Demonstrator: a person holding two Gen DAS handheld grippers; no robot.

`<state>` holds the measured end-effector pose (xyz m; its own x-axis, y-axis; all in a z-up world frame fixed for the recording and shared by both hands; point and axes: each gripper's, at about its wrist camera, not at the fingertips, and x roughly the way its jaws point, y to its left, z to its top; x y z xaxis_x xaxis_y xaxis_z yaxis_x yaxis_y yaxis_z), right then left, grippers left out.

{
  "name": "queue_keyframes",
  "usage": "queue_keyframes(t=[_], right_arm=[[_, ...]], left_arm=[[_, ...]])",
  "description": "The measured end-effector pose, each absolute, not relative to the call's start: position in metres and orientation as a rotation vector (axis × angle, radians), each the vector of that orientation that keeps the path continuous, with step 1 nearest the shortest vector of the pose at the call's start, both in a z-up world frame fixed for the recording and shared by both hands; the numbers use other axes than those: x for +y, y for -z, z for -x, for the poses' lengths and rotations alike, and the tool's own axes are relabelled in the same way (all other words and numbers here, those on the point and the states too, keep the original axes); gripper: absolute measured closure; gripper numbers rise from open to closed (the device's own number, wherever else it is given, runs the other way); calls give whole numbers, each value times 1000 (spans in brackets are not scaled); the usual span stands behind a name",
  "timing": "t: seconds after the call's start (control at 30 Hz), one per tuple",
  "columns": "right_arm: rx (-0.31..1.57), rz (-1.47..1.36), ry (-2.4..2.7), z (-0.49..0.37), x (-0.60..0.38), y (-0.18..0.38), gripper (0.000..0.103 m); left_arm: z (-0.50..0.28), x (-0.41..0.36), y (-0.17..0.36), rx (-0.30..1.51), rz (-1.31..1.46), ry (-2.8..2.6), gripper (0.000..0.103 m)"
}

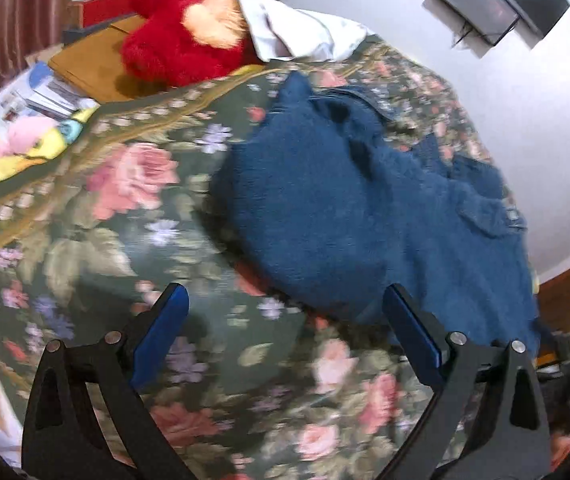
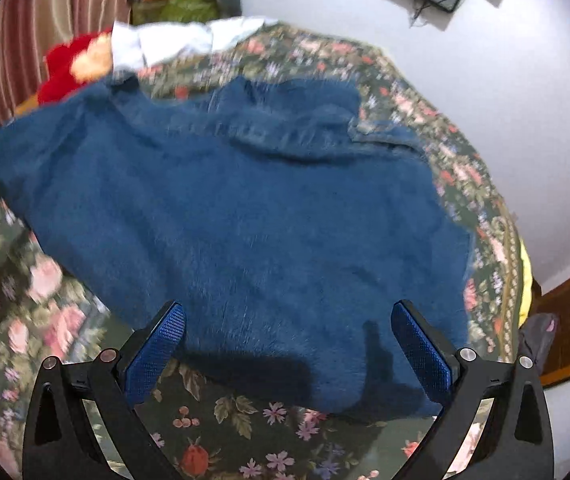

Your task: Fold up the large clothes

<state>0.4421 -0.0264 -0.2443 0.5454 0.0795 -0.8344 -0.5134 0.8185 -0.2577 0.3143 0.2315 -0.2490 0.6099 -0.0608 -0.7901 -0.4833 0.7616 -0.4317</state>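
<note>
Now both spread, gripping nothing: left tool point(image 1: 285, 312) and right tool point(image 2: 288, 326) above blue garment point(image 2: 245, 216) on bed point(image 1: 125, 240).

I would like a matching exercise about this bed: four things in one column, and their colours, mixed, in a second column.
Things:
1. sweater
2. soft toy
3. pillow
4. bedcover

Colours:
a. white
b. green with pink flowers
c. blue
d. red

Pairs: 1-c, 2-d, 3-a, 4-b
</note>
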Motion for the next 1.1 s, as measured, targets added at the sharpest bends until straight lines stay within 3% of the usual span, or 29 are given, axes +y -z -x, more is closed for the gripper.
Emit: queue_keyframes(t=[0.37, 0.57, 0.6, 0.67, 0.73, 0.93, 1.1], right_arm=[[962, 477, -418, -447, -36, 256, 0], [955, 469, -430, -446, -35, 257, 0], [956, 464, -432, -447, -36, 257, 0], [955, 461, -433, -447, -36, 257, 0], [956, 462, -435, -446, -36, 257, 0], [969, 478, -429, -443, -35, 250, 0], [891, 408, -402, -443, -47, 217, 0]], left_arm=[[-344, 241, 274, 832, 1037, -93, 4], [-369, 246, 276, 797, 1080, -138, 4], [-372, 245, 275, 793, 1065, -156, 7], [-379, 243, 272, 794, 997, -233, 22], [-388, 242, 271, 834, 911, -321, 47], [-384, 250, 262, 851, 868, -314, 68], [-380, 242, 226, 798, 759, -270, 73]])
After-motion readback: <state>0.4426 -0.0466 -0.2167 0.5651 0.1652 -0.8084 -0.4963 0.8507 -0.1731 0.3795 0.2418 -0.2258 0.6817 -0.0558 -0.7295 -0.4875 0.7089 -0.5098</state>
